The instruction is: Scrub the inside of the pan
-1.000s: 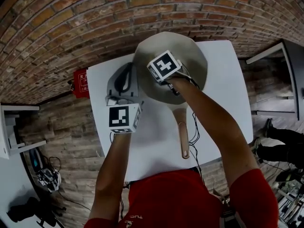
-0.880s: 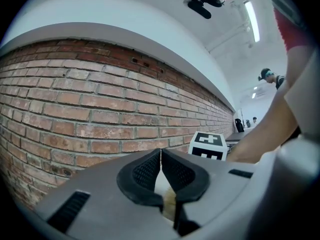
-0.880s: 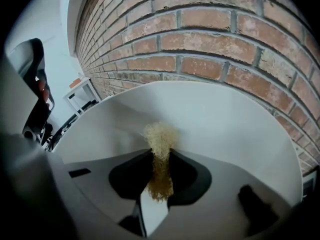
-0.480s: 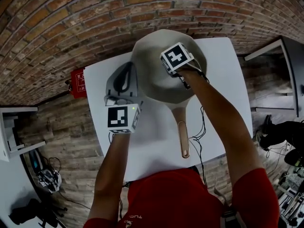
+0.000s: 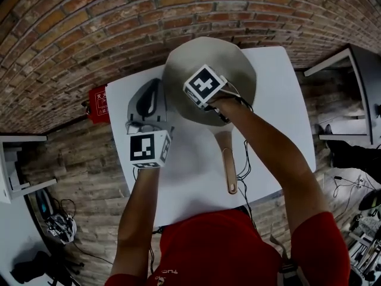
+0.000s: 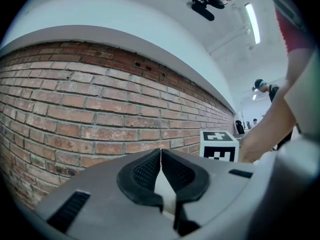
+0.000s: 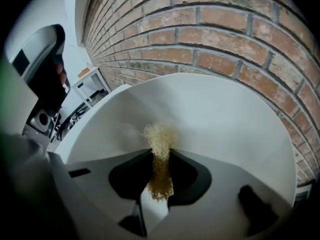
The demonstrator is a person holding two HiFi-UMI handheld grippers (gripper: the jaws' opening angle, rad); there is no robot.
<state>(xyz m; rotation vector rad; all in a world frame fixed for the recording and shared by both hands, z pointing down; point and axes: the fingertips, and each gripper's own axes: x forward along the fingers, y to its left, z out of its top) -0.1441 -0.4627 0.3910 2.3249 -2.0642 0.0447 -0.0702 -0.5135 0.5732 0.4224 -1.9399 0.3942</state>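
Note:
A pale grey pan lies at the far side of the white table, its long handle pointing back toward me. My right gripper reaches into the pan, shut on a tan fibrous scrubber whose frayed tip touches the pan's inner floor. In the head view its marker cube covers the pan's left middle. My left gripper is shut with nothing between the pads. It hovers just left of the pan and points at the brick wall.
A brick wall runs close behind the table. A red sign stands at the wall's foot to the left. Black cables trail off the table's near edge. A dark desk stands at the right, a white shelf at the left.
My right gripper swept right across the pan with the scrubber, then back to the left middle. The left gripper drifted slightly left.

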